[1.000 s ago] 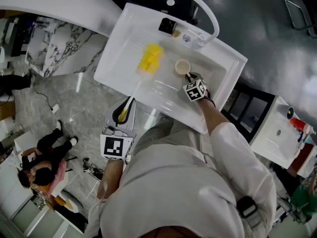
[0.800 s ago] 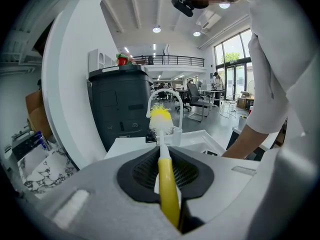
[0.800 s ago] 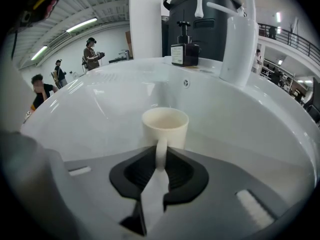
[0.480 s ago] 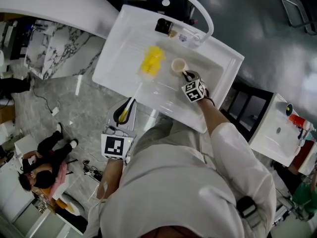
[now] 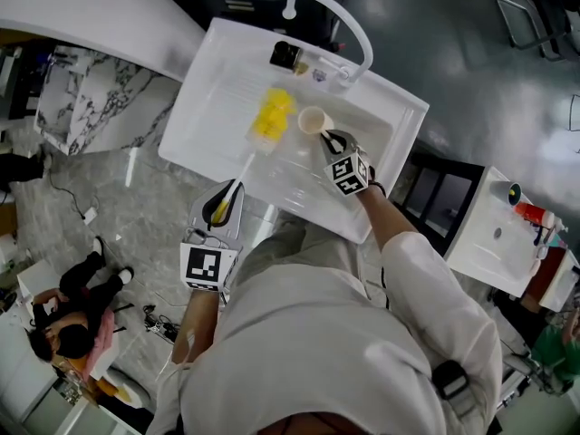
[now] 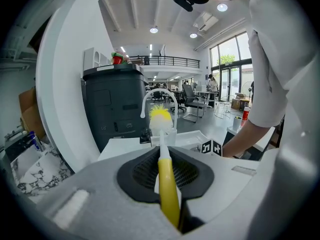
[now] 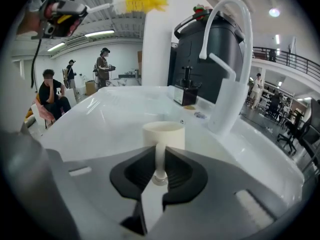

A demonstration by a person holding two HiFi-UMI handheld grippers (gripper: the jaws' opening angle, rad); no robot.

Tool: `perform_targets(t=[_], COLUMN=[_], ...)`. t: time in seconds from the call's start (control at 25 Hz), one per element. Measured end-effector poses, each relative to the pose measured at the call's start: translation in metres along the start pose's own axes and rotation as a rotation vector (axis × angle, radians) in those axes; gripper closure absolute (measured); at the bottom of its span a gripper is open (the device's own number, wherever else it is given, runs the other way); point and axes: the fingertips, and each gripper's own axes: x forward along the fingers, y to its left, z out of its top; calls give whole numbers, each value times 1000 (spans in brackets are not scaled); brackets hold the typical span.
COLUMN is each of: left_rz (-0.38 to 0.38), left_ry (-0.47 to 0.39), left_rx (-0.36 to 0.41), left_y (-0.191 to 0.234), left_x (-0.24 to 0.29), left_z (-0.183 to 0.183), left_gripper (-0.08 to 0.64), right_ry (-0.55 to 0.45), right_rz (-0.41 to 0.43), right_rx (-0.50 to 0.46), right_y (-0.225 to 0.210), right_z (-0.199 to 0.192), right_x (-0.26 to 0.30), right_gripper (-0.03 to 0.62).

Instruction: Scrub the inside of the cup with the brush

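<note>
A cream cup [image 5: 311, 119] hangs above the white sink [image 5: 207, 80], held by its handle in my right gripper [image 5: 330, 139], which is shut on it. In the right gripper view the cup [image 7: 163, 134] stands upright just past the jaws, its handle pinched between the pads. My left gripper [image 5: 223, 208] is shut on the yellow handle of a bottle brush [image 5: 246, 161]. The brush's yellow and white bristle head [image 5: 272, 111] hovers over the sink's drainboard, left of the cup. In the left gripper view the brush [image 6: 167, 181] runs straight out from the jaws.
A curved white tap [image 5: 331, 14] arches over the sink's back rim, with a dark soap holder [image 5: 285, 56] beside it. The basin [image 5: 376, 130] lies at the right, the ribbed drainboard at the left. A person sits on the floor at the lower left [image 5: 63, 320].
My right gripper has lifted the cup up out of the basin and nearer to the brush head. The left gripper and brush have stayed almost still.
</note>
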Motion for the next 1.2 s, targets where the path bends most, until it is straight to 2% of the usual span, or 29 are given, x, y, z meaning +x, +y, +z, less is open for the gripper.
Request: perform_targets(t=[0.28,0.8,1.04,1.2], left_rz=[-36,-146,-216,-251], left_ry=[-31,-95,-124,-122], left_rx=[4,43,101,146], left_y=[-3,-15,-29,-37], left_x=[2,3,3,3], left_z=[14,51,77,88], left_gripper=[517,517,517,517], right_ry=[-108,-301,-321,-318], right_rz=[-54,-179,-256,-301], right_rx=[-78,-303,-415,-473], right_y=[-17,-39,-47,-53], right_z=[56,169,213,226], right_x=[-46,-164,-215,-237], right_gripper=[549,549,549,549])
